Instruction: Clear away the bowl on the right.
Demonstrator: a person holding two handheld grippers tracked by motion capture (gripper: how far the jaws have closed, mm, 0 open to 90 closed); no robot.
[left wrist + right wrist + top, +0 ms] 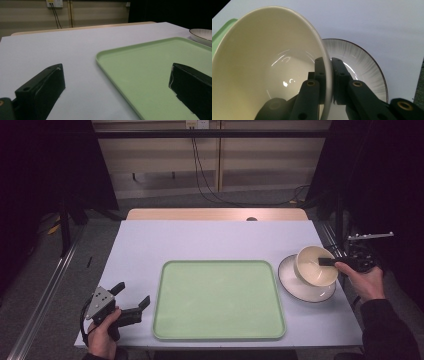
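Note:
A cream bowl [315,265] is held tilted just above a white plate with a dark rim [300,287] at the table's right. My right gripper [326,262] is shut on the bowl's rim, one jaw inside and one outside. In the right gripper view the bowl [262,65] looms large, its rim pinched at my right gripper [328,65], with the plate [359,62] behind it. A light green tray [218,299] lies in the middle, bare. My left gripper [131,296] rests open at the front left, just left of the tray [150,70]; the left gripper [116,77] holds nothing.
The white table top [210,237] extends behind the tray, with a wooden strip [215,214] along its far edge. Cables [205,180] hang down behind the table. The plate's edge [201,35] appears beyond the tray in the left gripper view.

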